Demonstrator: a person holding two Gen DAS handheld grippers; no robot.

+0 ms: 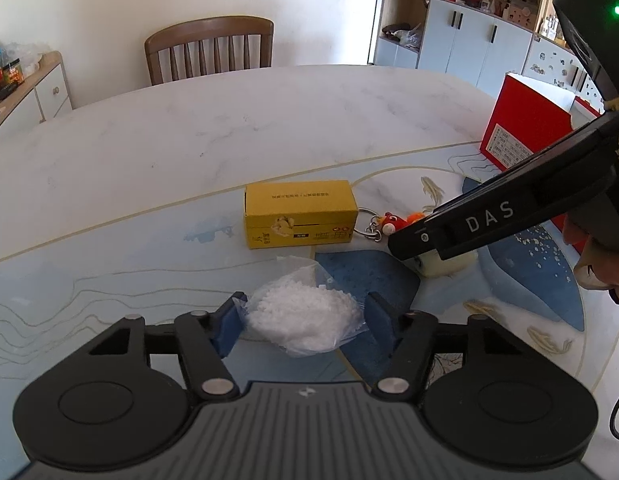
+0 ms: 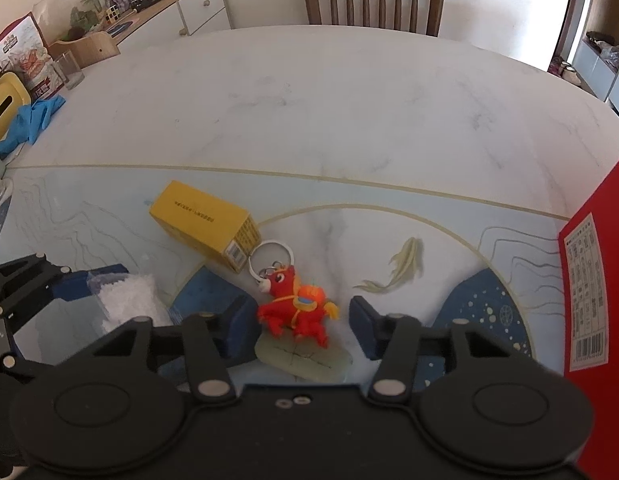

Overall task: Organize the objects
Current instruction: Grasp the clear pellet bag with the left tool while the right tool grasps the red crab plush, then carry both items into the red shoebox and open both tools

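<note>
in the left wrist view, a clear plastic bag of white granules [image 1: 305, 316] lies on the table [image 1: 229, 128] right between the blue pads of the left gripper [image 1: 305, 320]. the left pad [image 1: 229, 328] meets the bag's crinkled edge and the right pad [image 1: 379, 320] sits just beside its other side; the fingers are spread wide and whether they press the bag cannot be told. beyond the bag a yellow carton [image 1: 299, 214] lies on its side, closed, and to its right a red toy keychain [image 1: 393, 222] peeks out past the right gripper's black arm, which crosses in from the right. the right gripper's own fingertips are hidden in this view. a red box [image 1: 521, 128] stands at the far right and a wooden chair [image 1: 209, 50] at the far side of the table. in the right wrist view, the red toy keychain [image 2: 297, 306] lies between the blue fingers of the right gripper [image 2: 301, 328], its metal ring [image 2: 271, 258] pointing away toward the yellow carton [image 2: 207, 222]. the toy partly rests on a pale green flat piece [image 2: 305, 358] close to the camera. both fingers stand apart from the toy, spread wide and gripping nothing. at the left edge the left gripper [image 2: 109, 296] flanks the bag of granules [image 2: 129, 300], and the red box [image 2: 593, 304] fills the right edge; its inside cannot be seen.
</note>
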